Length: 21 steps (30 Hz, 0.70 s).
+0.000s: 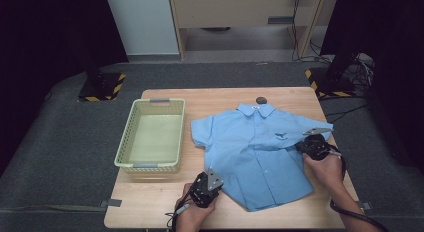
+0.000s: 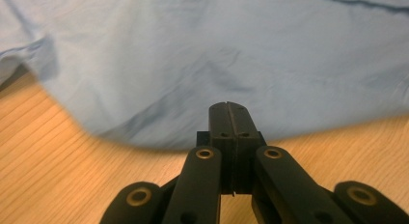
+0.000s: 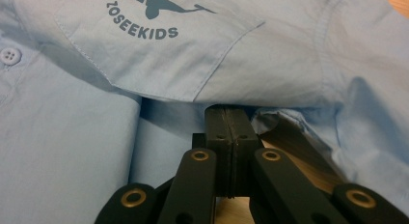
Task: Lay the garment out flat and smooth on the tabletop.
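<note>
A light blue child's shirt [image 1: 260, 152] lies flat, front up and collar far, on the wooden table [image 1: 150, 202]. My left gripper [image 1: 219, 184] is at the shirt's lower left hem. In the left gripper view its jaws [image 2: 226, 108] are pressed together over the edge of the shirt [image 2: 193, 50], and creases run toward the tips. My right gripper [image 1: 303, 145] is at the shirt's right side below the sleeve. There its jaws [image 3: 226, 110] are shut on a fold of the shirt [image 3: 241, 55] beneath the printed chest pocket [image 3: 144, 35].
A pale green plastic basket [image 1: 125, 142] stands empty on the left of the table. A small dark round object [image 1: 261, 99] lies at the far edge by the collar. Bare wood shows along the near edge. Black stands and cables are on the floor beyond.
</note>
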Each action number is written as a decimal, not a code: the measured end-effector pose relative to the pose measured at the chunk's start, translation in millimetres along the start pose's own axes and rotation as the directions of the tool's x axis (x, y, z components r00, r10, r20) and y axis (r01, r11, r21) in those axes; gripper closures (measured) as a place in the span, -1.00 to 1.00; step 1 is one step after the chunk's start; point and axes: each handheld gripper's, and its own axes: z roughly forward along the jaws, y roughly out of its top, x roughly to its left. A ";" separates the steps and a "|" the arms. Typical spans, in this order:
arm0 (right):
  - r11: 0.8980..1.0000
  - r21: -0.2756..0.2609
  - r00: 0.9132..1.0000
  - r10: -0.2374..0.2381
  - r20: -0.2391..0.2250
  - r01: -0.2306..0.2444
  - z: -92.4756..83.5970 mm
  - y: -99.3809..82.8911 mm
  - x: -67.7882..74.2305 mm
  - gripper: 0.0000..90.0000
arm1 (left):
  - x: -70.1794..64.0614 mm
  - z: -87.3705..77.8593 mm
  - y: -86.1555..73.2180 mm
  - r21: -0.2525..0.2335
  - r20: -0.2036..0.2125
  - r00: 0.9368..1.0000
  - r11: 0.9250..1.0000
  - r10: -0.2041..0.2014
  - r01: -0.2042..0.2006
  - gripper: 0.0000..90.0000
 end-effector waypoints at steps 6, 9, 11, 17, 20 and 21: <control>1.000 0.001 1.000 0.003 -0.011 -0.003 -0.6 -2.3 -1.9 1.00 | -3.2 -1.5 -1.2 -0.022 0.002 1.000 1.000 -0.011 0.011 1.00; 1.000 -0.003 1.000 0.006 -0.014 -0.006 0.2 -3.3 -0.9 1.00 | -4.6 0.5 0.8 -0.029 -0.001 1.000 0.999 -0.024 0.024 0.88; 1.000 -0.004 1.000 0.013 -0.016 -0.013 0.4 -4.2 -0.4 1.00 | -4.5 3.5 2.7 -0.032 0.001 0.999 0.999 -0.044 0.044 0.66; 1.000 0.000 1.000 0.010 -0.016 -0.010 2.3 -4.2 0.6 1.00 | -0.7 17.6 14.8 -0.028 0.070 0.986 0.987 -0.154 0.156 -0.17; 1.000 -0.001 1.000 0.011 -0.018 -0.011 3.9 -4.2 1.3 1.00 | -4.2 25.6 24.2 -0.025 0.094 0.979 0.983 -0.181 0.184 -0.36; 1.000 -0.001 1.000 0.014 -0.018 -0.014 4.1 -4.0 1.9 1.00 | -6.0 27.6 26.5 -0.026 0.097 0.979 0.983 -0.178 0.181 -0.39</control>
